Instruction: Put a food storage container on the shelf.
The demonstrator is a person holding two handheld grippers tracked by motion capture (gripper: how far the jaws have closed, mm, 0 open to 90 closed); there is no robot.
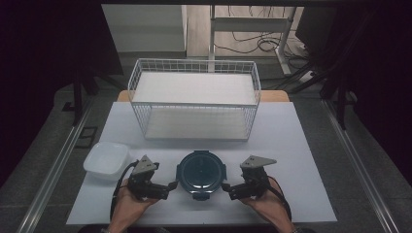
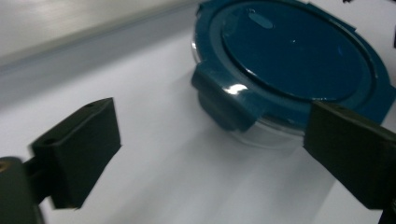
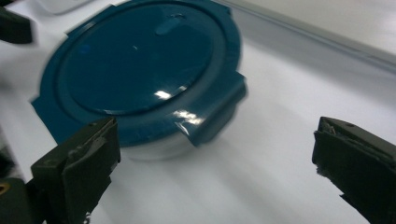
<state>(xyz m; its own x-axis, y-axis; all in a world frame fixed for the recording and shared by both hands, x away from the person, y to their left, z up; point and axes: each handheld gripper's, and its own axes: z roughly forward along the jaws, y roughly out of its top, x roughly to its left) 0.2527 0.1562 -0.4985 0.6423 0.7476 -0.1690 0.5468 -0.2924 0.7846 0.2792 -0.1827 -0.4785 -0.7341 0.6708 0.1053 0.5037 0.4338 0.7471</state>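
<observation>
A round clear container with a dark blue snap-lock lid (image 1: 201, 174) sits on the white table sheet (image 1: 291, 145) directly between the two grippers, near each. The left gripper (image 1: 171, 186) has its jaws spread wide, holding nothing, with the container just ahead and to its right; the right gripper (image 1: 226, 187) is equally wide and empty, the container ahead to its left. The clear body looks rigid and probably weighty, the glossy lid slick (reflections suggest a smooth finish). The folded-down clip tabs (image 2: 224, 100) offer the best purchase; otherwise, squeeze the rim from opposite sides. A white wire basket (image 1: 194, 99) stands beyond.
</observation>
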